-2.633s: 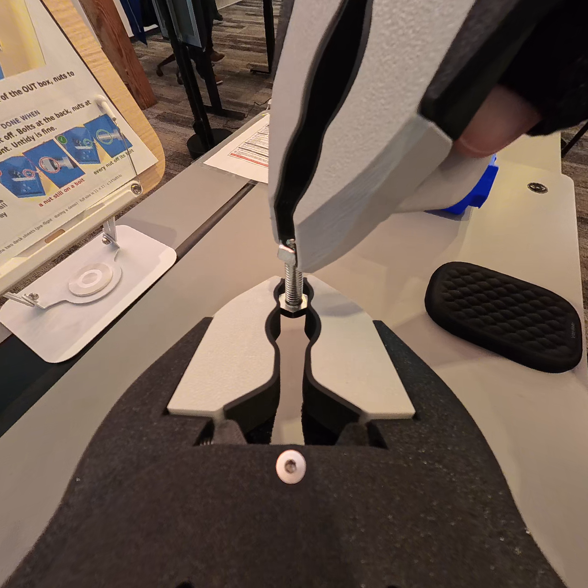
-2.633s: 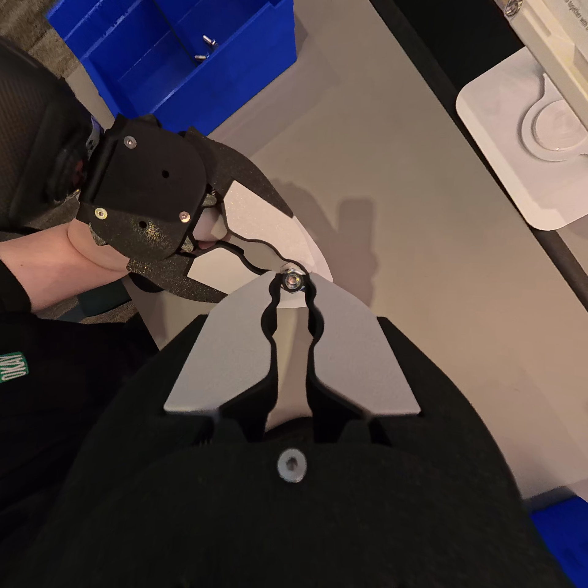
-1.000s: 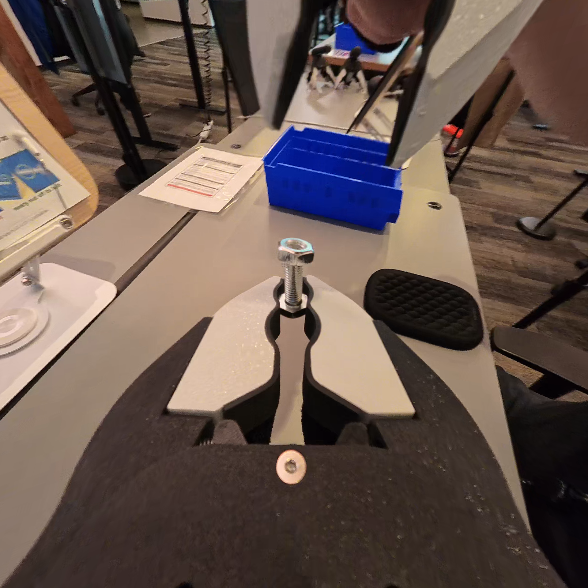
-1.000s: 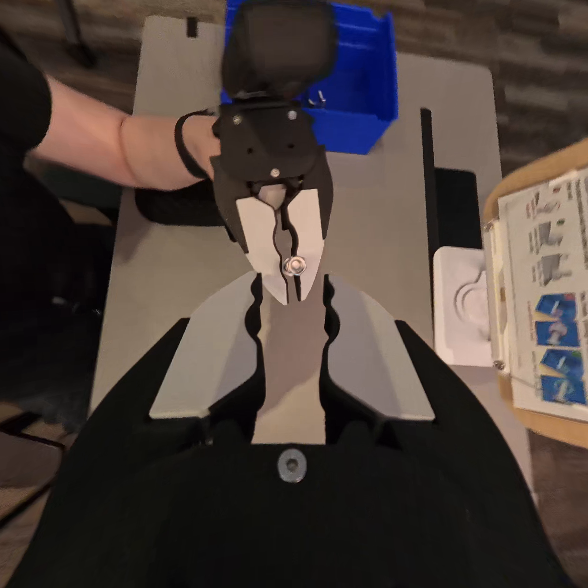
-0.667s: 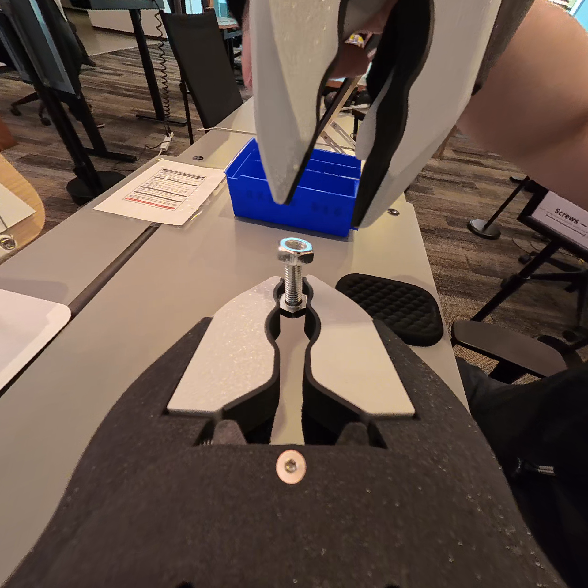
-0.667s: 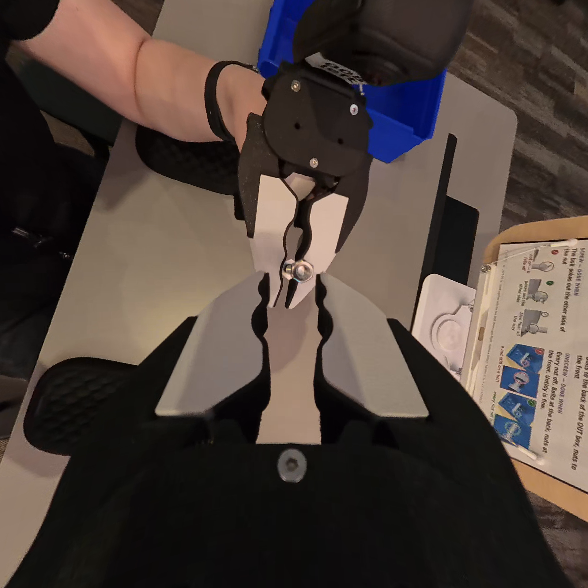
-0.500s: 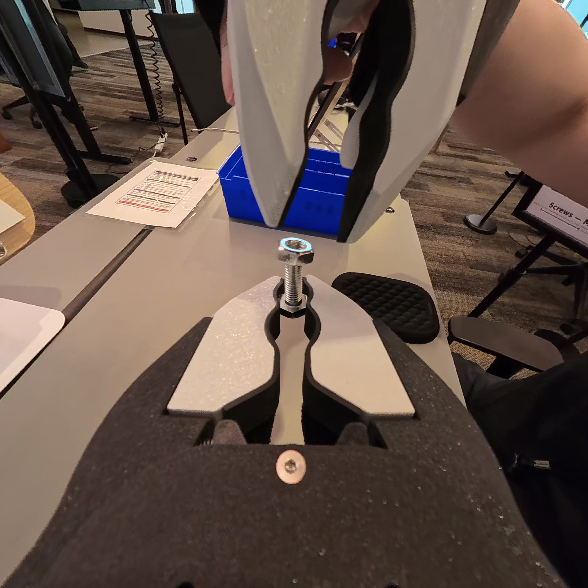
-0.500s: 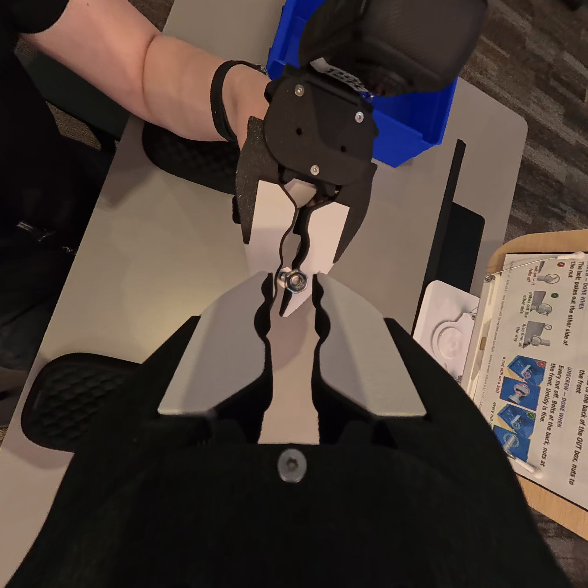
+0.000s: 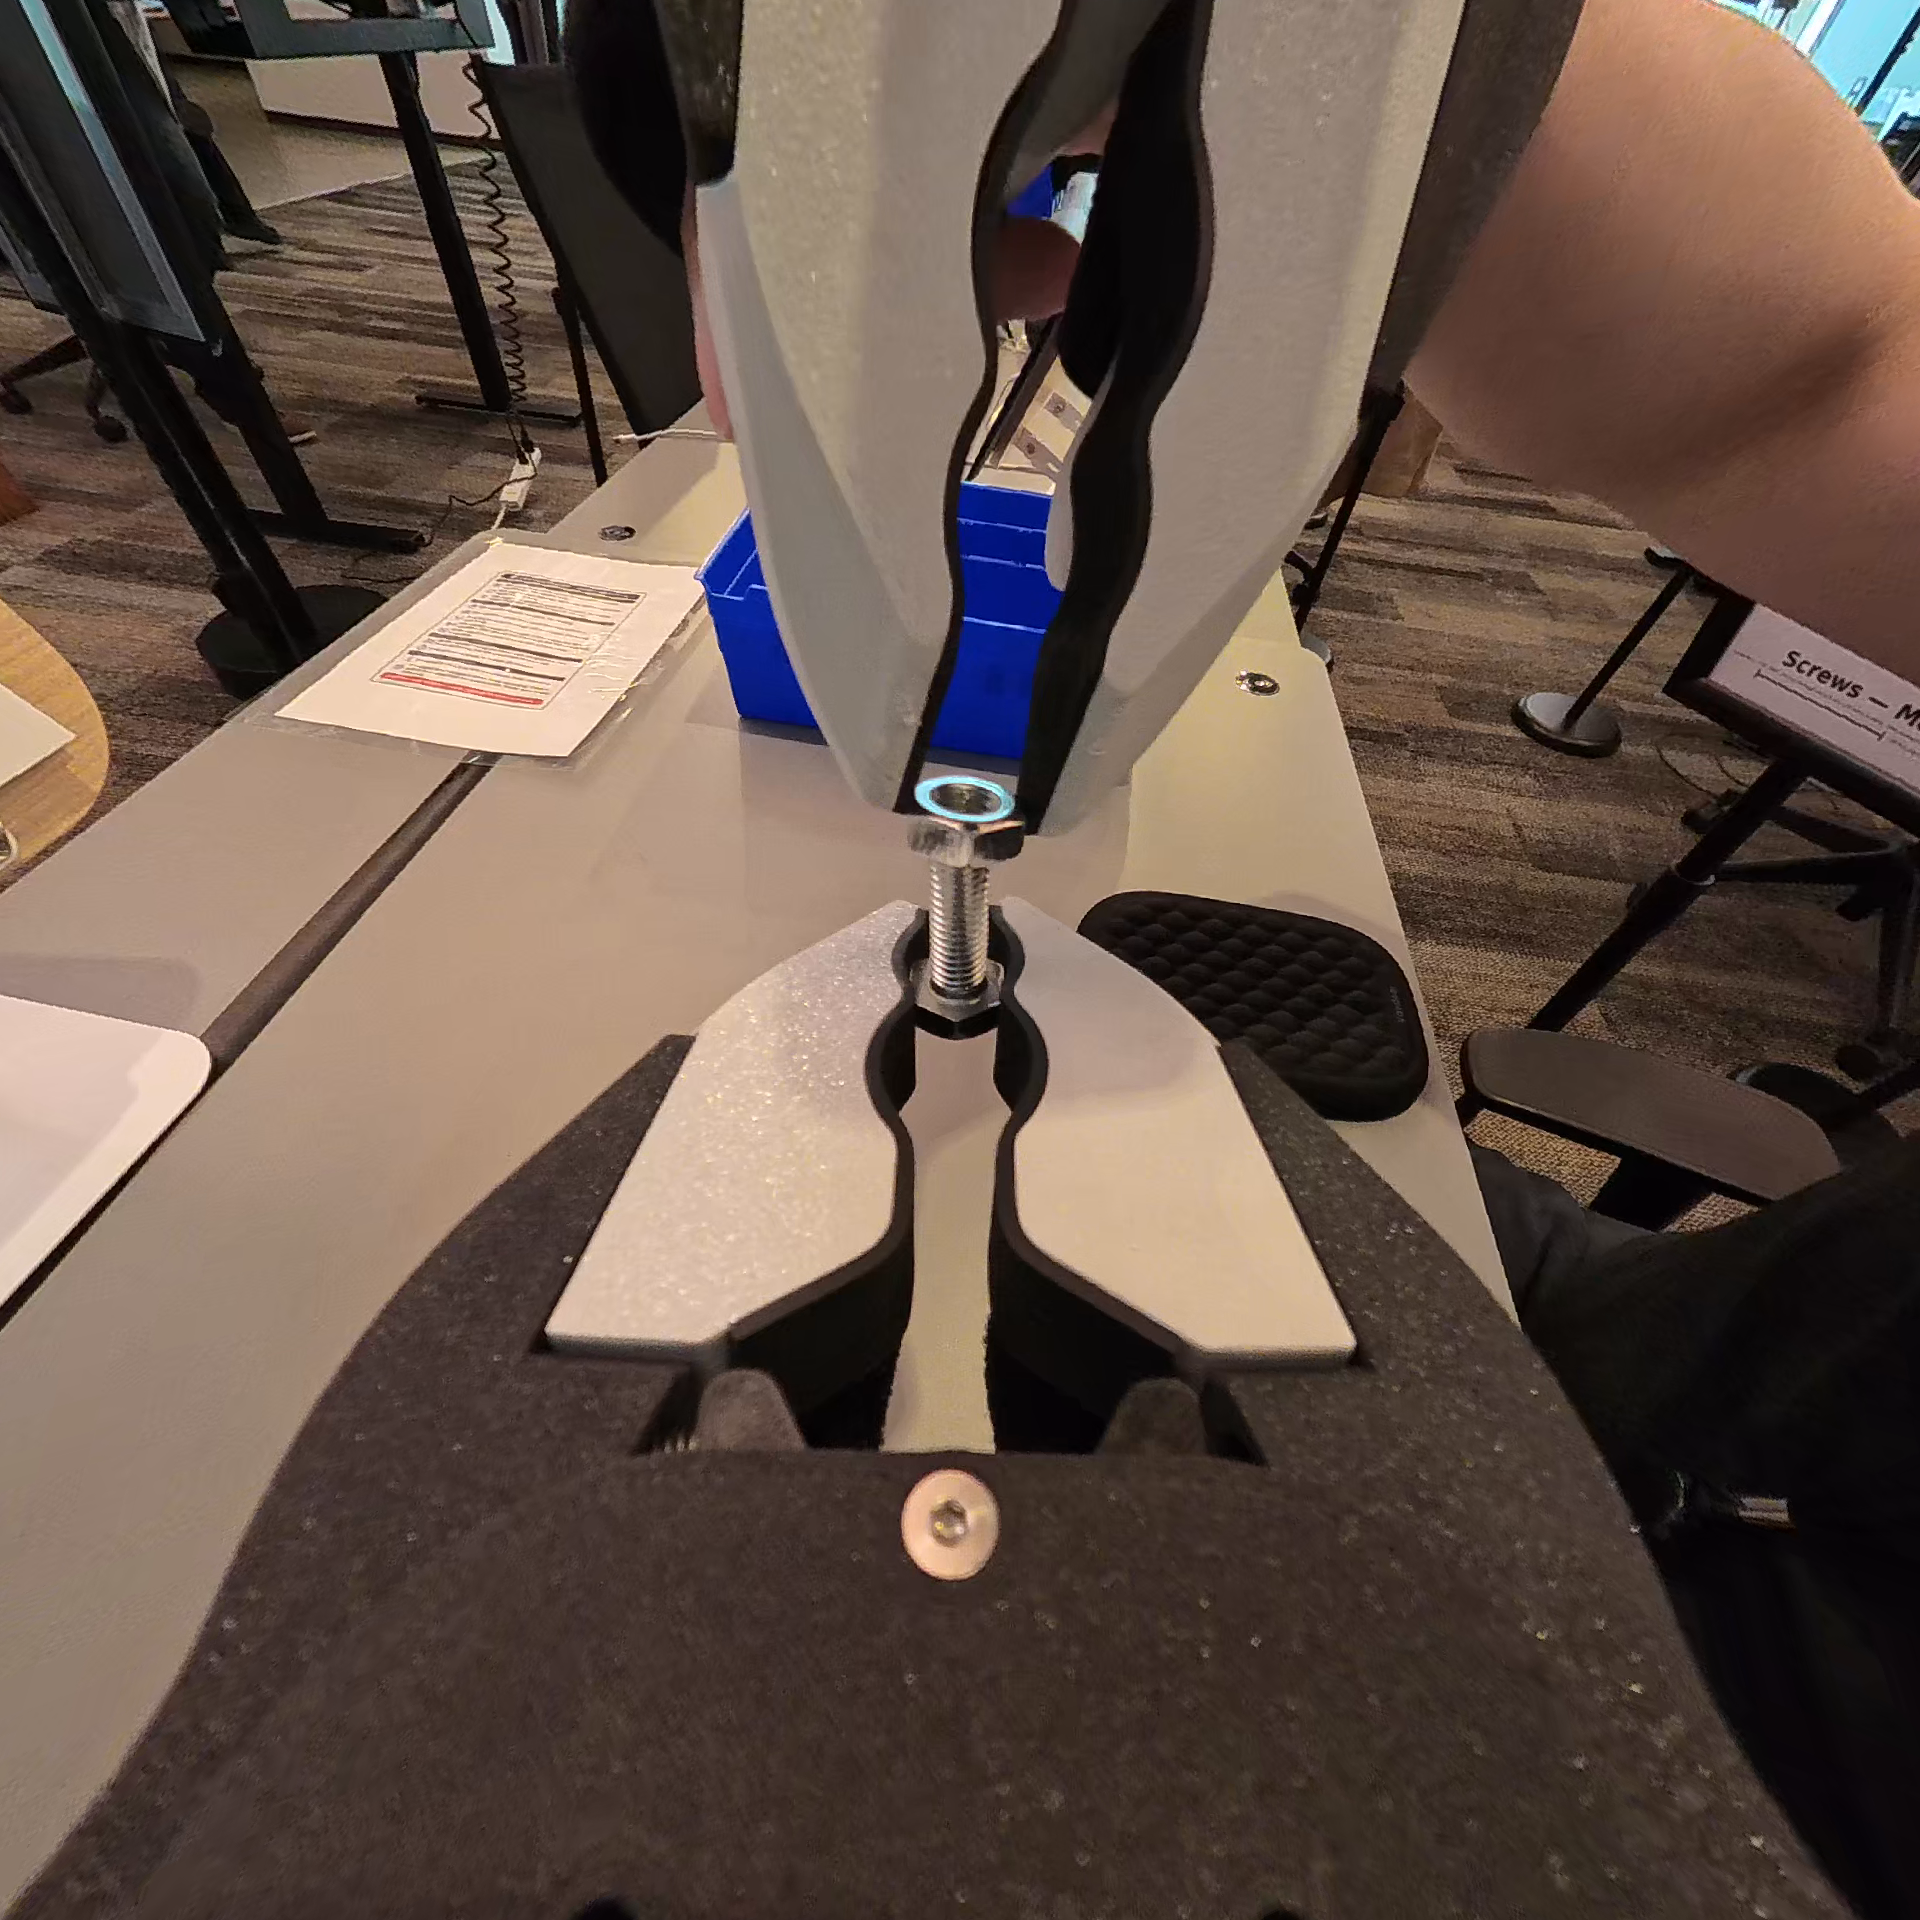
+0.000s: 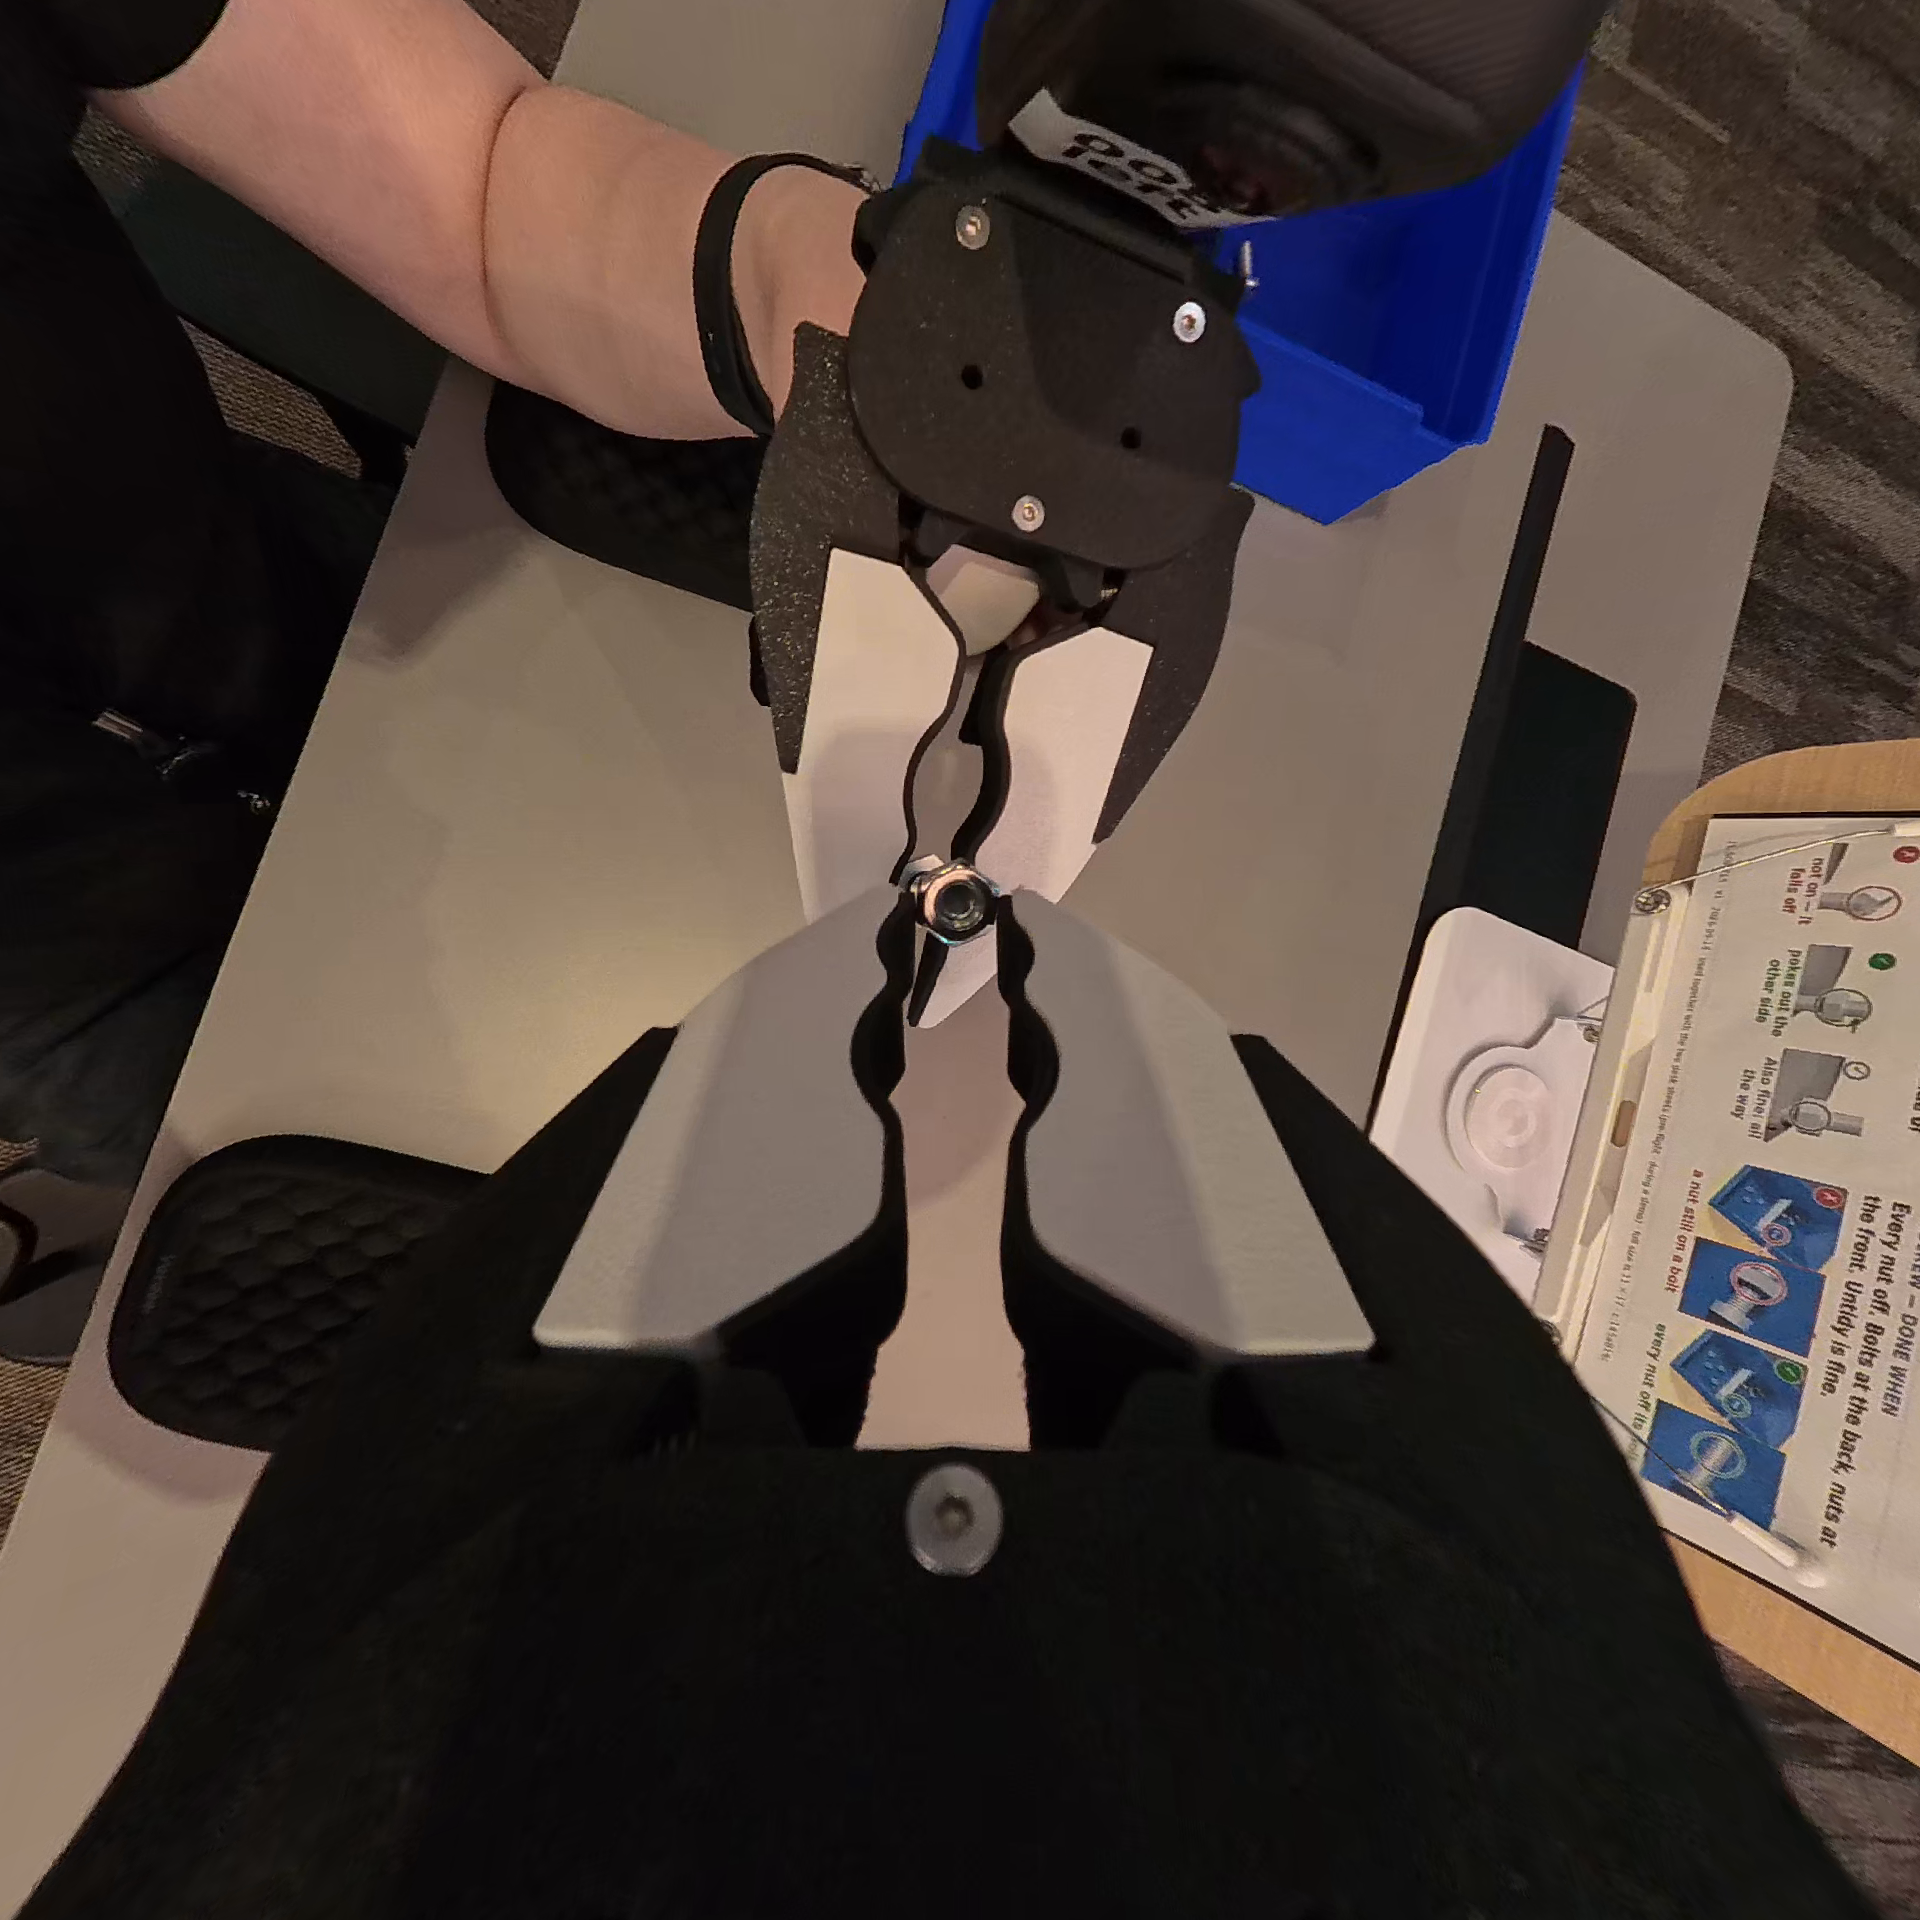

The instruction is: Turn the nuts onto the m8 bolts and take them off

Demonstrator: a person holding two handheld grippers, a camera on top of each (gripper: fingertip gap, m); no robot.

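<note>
Nut at the tip, bolt standing up

Left view: my left gripper [image 9: 954,997] is clamped on the bolt [image 9: 957,933], grey desk [image 9: 520,935] open around. Right view: my right gripper [image 10: 951,914] pinches the nut [image 10: 954,900] near the blue bin [image 10: 1382,343].

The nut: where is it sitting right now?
The nut sits at the top end of the upright bolt, between the tips of the right hand-held gripper; the left hand-held gripper clamps the bolt's head below.

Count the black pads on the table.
2. One pad lies lower left in the right wrist view; the other pad is partly under the forearm.
</note>
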